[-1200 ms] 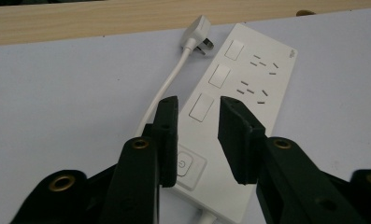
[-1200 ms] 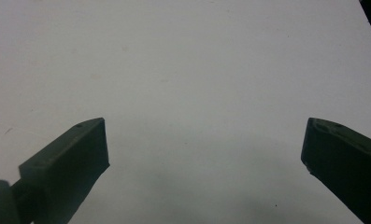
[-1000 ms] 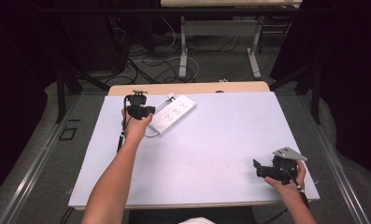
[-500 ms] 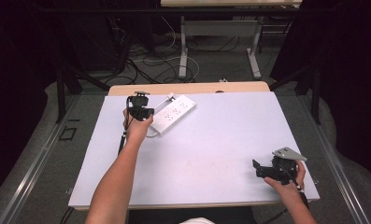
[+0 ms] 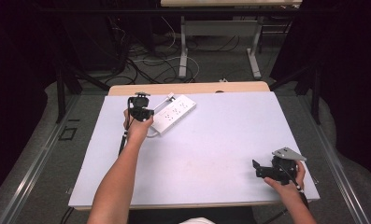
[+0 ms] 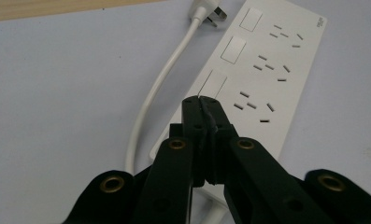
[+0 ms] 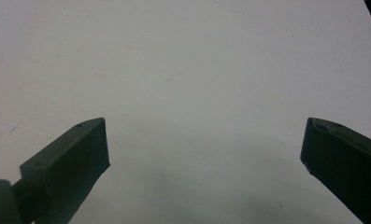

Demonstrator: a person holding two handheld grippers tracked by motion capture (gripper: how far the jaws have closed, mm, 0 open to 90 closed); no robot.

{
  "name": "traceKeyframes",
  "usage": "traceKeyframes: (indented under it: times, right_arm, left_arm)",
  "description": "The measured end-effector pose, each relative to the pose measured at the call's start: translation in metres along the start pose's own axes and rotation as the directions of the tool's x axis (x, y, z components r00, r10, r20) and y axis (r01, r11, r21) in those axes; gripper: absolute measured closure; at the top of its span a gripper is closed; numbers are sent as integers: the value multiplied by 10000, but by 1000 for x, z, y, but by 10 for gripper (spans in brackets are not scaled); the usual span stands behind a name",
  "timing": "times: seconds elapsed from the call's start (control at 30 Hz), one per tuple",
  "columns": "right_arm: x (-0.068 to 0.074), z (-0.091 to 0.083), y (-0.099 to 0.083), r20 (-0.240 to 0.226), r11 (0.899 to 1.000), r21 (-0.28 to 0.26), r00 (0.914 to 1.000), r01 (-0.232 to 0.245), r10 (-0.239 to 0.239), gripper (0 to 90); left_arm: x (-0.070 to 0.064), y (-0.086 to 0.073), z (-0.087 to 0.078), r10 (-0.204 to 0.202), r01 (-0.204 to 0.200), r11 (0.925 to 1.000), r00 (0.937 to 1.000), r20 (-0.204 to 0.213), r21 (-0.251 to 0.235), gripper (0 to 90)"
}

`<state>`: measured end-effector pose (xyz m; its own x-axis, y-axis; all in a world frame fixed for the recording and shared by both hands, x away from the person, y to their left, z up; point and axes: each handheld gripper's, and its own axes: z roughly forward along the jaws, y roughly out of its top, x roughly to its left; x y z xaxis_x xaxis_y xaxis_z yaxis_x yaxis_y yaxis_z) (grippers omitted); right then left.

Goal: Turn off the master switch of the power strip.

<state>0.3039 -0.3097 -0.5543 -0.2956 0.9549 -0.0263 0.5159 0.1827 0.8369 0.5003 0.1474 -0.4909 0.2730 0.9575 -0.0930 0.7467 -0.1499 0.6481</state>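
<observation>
White tabletop [image 5: 211,154] takes up most of the scene, bare across its near and middle parts. Closest to the person, at the near right corner, the right gripper [image 5: 267,171] rests low in the hand with its fingers [image 7: 66,158] spread wide over blank surface, holding nothing. It has not moved in the last second, so I take it to be waiting.

Farther off, at the far left, the left gripper [image 6: 202,105] has its fingers pressed together, tips poised at the nearest switch [image 6: 213,84] of the power strip [image 5: 174,113]. It has held there with almost no shift too; my guess is a switch press is underway or about to be.

The strip's cord [image 6: 157,93] curls alongside, its plug [image 6: 206,13] lying loose near the tabletop's far edge. Nothing blocks the way. Beyond the tabletop, cables litter the floor.
</observation>
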Motion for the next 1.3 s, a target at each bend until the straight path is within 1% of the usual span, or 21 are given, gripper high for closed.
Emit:
traceKeyframes:
  times: [0.03,0.07,0.13,0.2,0.37,0.43,0.5,0.57,0.6,0.63,0.67,0.73,0.77,0.83,0.87,0.9,0.93,0.97,1.07,1.13,1.3]
  right_arm:
    - [0,0,0,0,10000,-7,10000,-1,1,6]
    - [0,0,0,-2,10000,-12,10000,-7,7,6]
    - [0,0,0,-13,10000,0,10000,-14,14,6]
    - [0,0,0,-13,10000,4,10000,-13,13,6]
    - [0,0,0,13,10000,-5,10000,-15,15,6]
    - [0,0,-1,61,10000,-33,10000,-3,3,5]
    - [0,-1,-1,3,10000,11,10000,9,-9,6]
    - [-1,-2,-2,116,10000,-38,9999,48,-47,6]
    - [-1,-3,-2,45,10000,-31,10000,17,-17,6]
    - [-2,-3,-2,94,10000,-11,10000,26,-26,6]
    - [-2,-4,-2,122,10000,-39,9999,-75,76,6]
    - [-3,-5,-2,117,10000,-16,9999,-49,49,6]
    - [-3,-5,-3,129,10000,-1,9999,-56,56,6]
    - [-3,-5,-3,147,10000,16,9999,-12,11,6]
    - [-2,-5,-3,210,10000,-54,9998,-33,34,6]
    - [-2,-5,-3,210,10000,-54,9998,-33,34,6]
    - [-2,-4,-4,224,10000,-82,9997,-48,50,6]
    - [-2,-5,-3,138,10000,-2,9999,-73,73,6]
    - [-2,-6,-3,148,10000,-10,9999,-73,73,6]
    - [-2,-6,-3,127,10000,-16,9999,-57,57,6]
    - [-3,-5,-3,139,10000,-15,9999,-3,3,6]
  left_arm:
    - [0,0,1,91,-91,9999,10000,-7,44,900]
    - [0,0,1,10,-10,10000,10000,12,76,900]
    - [0,0,2,80,-80,9998,10000,10,174,900]
    - [0,-1,4,-1,0,9999,10000,39,104,900]
    - [-1,-1,6,24,-25,9998,10000,33,222,900]
    - [-1,-2,8,25,-28,9997,9999,107,235,900]
    - [-2,-2,10,56,-59,9997,9999,112,253,900]
    - [-2,-3,11,45,-48,9994,10000,72,341,900]
    - [-2,-4,13,23,-25,9993,10000,60,362,900]
    - [-1,-3,13,145,-149,9986,9999,83,507,900]
    - [-2,-4,14,84,-87,9987,10000,51,501,900]
    - [-1,-5,16,130,-133,9982,9999,56,593,900]
    - [-1,-6,17,68,-71,9983,10000,52,577,900]
    - [0,-8,18,84,-86,9977,10000,33,676,900]
    - [0,-8,19,-16,18,9980,10000,-24,637,900]
    - [2,-8,19,98,-98,9976,10000,2,689,900]
    - [3,-9,19,87,-85,9973,10000,-27,724,900]
    - [3,-9,19,49,-47,9974,10000,-20,723,900]
    - [4,-10,20,-20,23,9973,10000,-38,740,900]
    - [5,-11,21,6,-7,9966,10000,15,822,900]
    - [4,-13,24,5,-4,9956,10000,-7,933,900]
